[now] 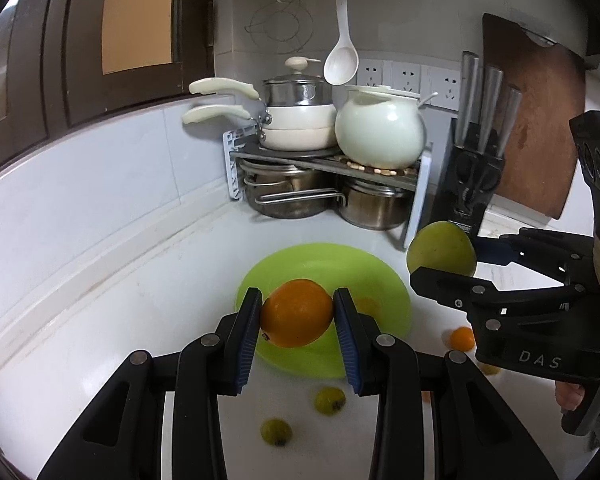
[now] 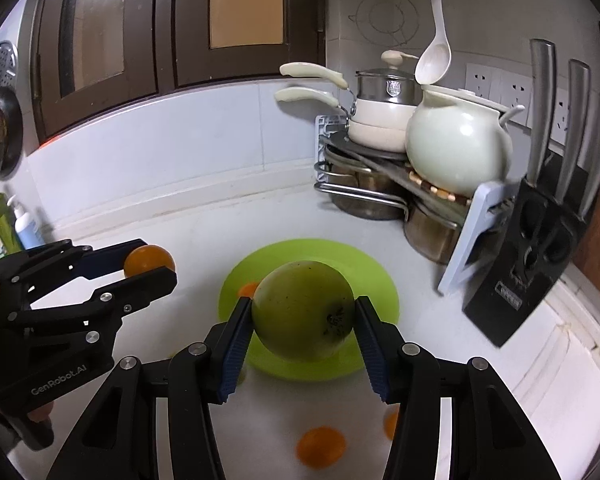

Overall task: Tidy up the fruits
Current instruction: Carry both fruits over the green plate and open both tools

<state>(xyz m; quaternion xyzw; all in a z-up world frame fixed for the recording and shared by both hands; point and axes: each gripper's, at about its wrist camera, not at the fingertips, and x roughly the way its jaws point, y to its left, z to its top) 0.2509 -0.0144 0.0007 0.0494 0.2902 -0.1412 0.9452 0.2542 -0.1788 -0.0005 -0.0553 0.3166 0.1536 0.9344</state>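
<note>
Round orange fruit (image 1: 296,312) clenched in left gripper (image 1: 296,314), green pear-like fruit (image 2: 303,311) in right gripper (image 2: 303,312). Poised over round lime-green plastic plate (image 1: 380,268) mid-counter. Could slip from smooth pads, roll off plate's rim.

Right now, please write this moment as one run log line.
left gripper: holds orange | right gripper: holds green fruit | both above plate

Rack (image 1: 418,176): stacked cream pans (image 1: 300,126), white pot (image 1: 380,132)
Hook: white ladle (image 1: 341,60)
Right: knife block (image 1: 474,184), cutting board (image 1: 536,120)

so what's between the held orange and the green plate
Nothing. In the left wrist view the orange hangs in the left gripper above the plate, apart from it.
</note>
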